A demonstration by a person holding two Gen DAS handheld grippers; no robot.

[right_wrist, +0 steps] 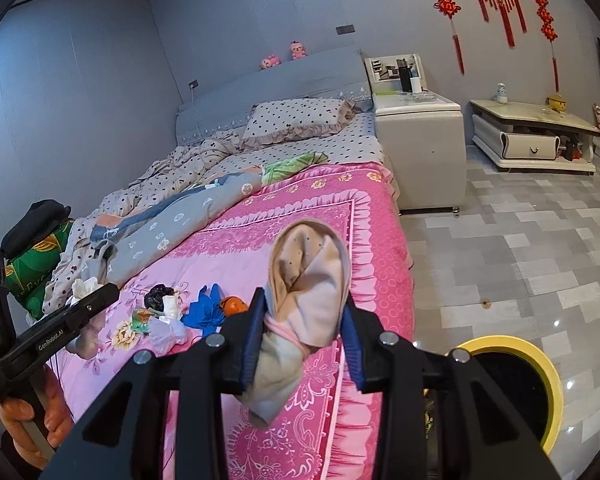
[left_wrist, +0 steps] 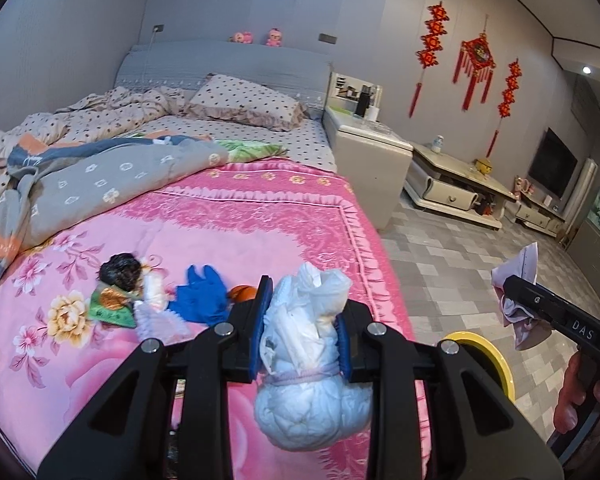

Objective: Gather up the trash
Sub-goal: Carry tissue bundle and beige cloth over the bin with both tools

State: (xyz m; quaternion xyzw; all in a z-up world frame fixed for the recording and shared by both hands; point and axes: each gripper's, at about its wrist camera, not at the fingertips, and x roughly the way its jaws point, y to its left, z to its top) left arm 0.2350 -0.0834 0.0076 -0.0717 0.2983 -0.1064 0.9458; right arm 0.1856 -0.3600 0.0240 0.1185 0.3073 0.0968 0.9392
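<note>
Above the pink bedspread (left_wrist: 260, 220), left gripper (left_wrist: 304, 332) clamps a tied diaper bundle (left_wrist: 312, 364); right gripper (right_wrist: 304, 332) clamps a banded cloth wad (right_wrist: 304, 292). Carry both squarely over the yellow-rimmed bin (right_wrist: 540, 364) before releasing.

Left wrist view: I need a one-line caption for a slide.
Left tool grips a tied white bundle above the pink bedspread, remaining trash beyond, yellow-rimmed bin beside.

A home bedroom: unmade bed (left_wrist: 220, 184), pillow (left_wrist: 246, 102), nightstand (left_wrist: 374, 156).
</note>
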